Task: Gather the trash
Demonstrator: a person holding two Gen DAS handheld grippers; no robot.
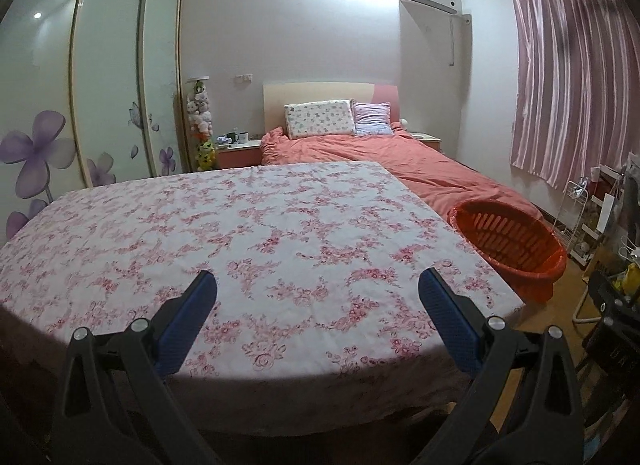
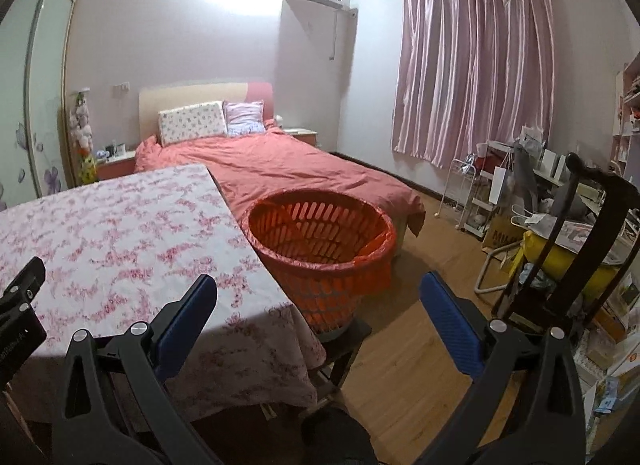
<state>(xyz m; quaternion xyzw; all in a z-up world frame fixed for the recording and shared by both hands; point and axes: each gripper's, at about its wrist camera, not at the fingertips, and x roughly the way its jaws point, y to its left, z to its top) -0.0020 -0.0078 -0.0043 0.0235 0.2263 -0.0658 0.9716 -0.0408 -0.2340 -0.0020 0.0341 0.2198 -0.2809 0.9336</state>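
An orange slatted basket with a red liner (image 2: 322, 253) stands on a dark stool at the table's right edge; it also shows in the left wrist view (image 1: 510, 245). I see nothing inside it. My left gripper (image 1: 318, 283) is open and empty above the near part of the floral-cloth table (image 1: 240, 225). My right gripper (image 2: 318, 285) is open and empty, held over the table's right corner (image 2: 120, 233) and in front of the basket. No loose trash shows on the cloth.
A bed with a coral cover (image 2: 280, 169) lies behind the table. A wardrobe (image 1: 100, 85) stands at the left. A dark chair (image 2: 592, 225), a white rack (image 2: 472, 193) and clutter fill the right side. Wooden floor (image 2: 420, 365) lies beside the basket.
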